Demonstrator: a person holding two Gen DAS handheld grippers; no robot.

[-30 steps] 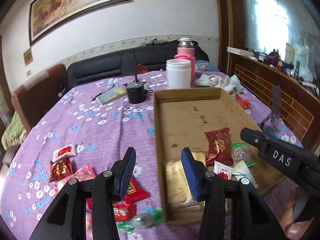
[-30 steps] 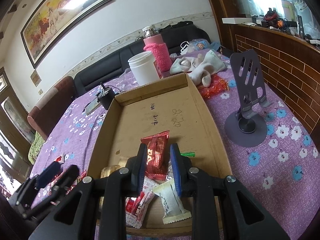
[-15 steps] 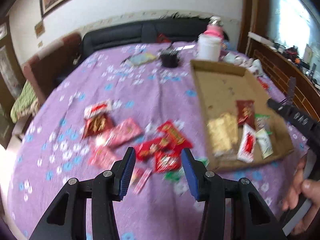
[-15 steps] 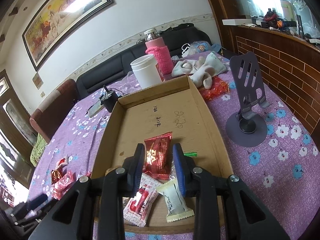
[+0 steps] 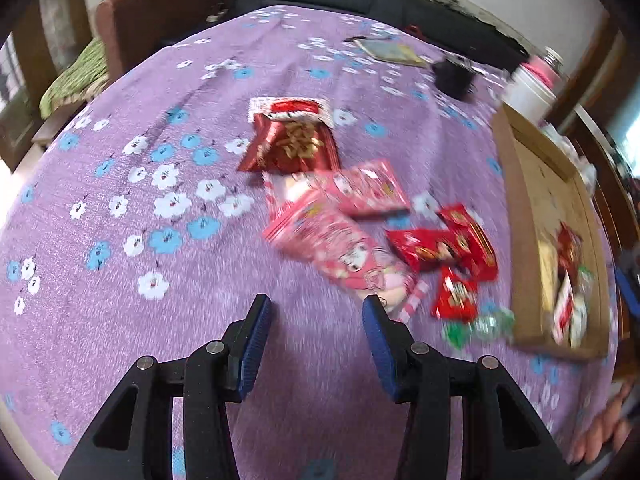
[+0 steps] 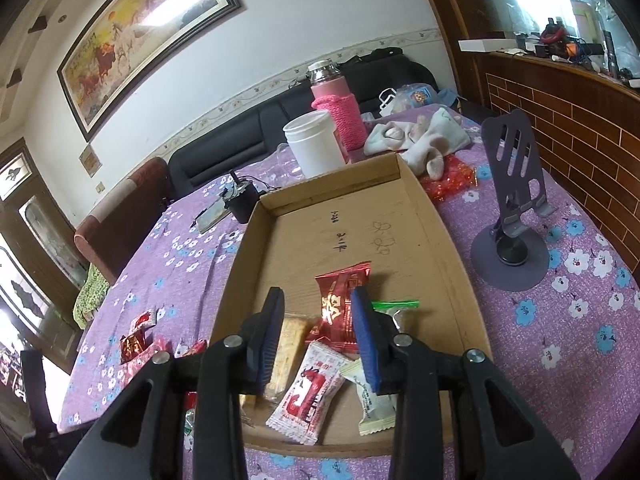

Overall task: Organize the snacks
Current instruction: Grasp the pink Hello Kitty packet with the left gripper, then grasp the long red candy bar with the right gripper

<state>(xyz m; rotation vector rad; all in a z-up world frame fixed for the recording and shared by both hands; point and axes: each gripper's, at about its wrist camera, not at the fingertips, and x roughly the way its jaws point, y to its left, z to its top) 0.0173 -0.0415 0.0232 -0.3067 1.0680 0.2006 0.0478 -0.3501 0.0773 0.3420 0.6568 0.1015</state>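
Observation:
A cardboard tray (image 6: 452,248) on the purple flowered tablecloth holds a red packet (image 6: 338,304), a white-red packet (image 6: 308,396), a pale packet (image 6: 372,408) and a yellow biscuit pack (image 6: 286,348). The tray also shows at the right of the left wrist view (image 5: 532,184). Loose snacks lie left of it: pink packets (image 5: 340,216), red packets (image 5: 444,244), a red-gold packet (image 5: 292,144). My left gripper (image 5: 316,312) is open and empty above the cloth, just short of the pink packets. My right gripper (image 6: 318,308) is open and empty over the tray's near end.
A white jar (image 6: 316,148), a pink flask (image 6: 338,108), a grey cloth (image 6: 420,140) and a black cup (image 6: 242,196) stand beyond the tray. A grey phone stand (image 6: 512,208) is right of it. A brick ledge runs along the right.
My left gripper has swung left and down from the tray to the loose snacks on the cloth. My right gripper has opened wider and stayed over the tray.

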